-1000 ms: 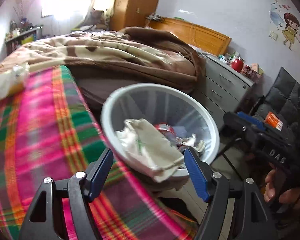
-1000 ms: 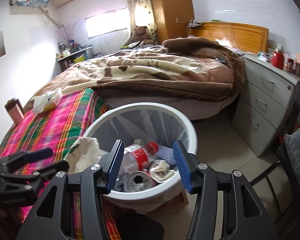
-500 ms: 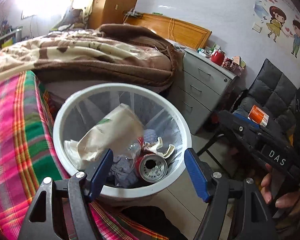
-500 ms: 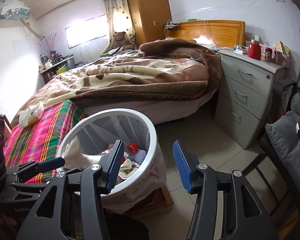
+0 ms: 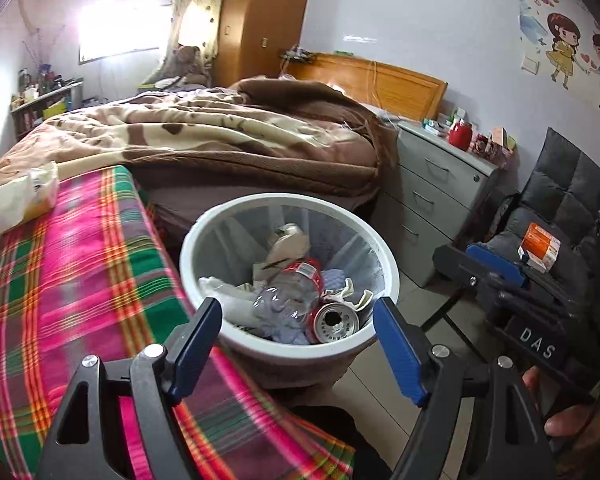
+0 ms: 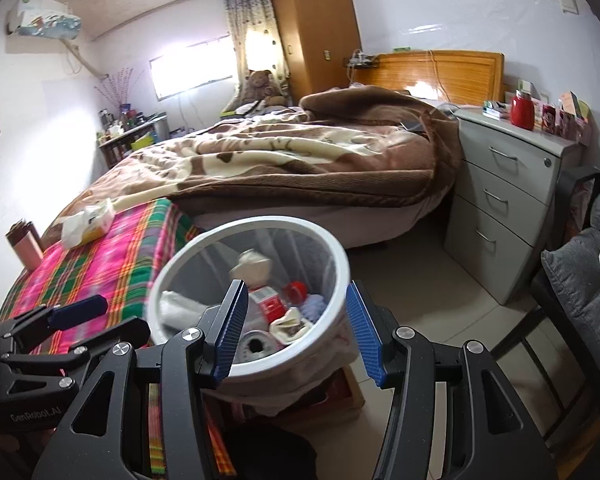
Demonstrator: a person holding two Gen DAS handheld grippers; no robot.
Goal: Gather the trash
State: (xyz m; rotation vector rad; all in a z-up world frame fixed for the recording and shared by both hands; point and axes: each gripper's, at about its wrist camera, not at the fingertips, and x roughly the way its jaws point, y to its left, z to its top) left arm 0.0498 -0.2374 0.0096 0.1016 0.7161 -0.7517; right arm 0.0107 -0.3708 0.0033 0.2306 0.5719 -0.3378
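Bedroom floor beside a plaid cloth [image 5: 72, 280]: both grippers, left [image 5: 298, 344] and right [image 6: 296, 326], hang with jaws apart and empty over the bin [image 5: 388, 264]. Inside lie a can [image 5: 336, 322], a crushed bottle [image 5: 288, 292] and paper, all likely light and easily dented. Farther back, a soft packet [image 5: 24, 200] rests on the cloth; pinch its middle. Only the left view shows the carton [image 5: 540, 246] on the chair.
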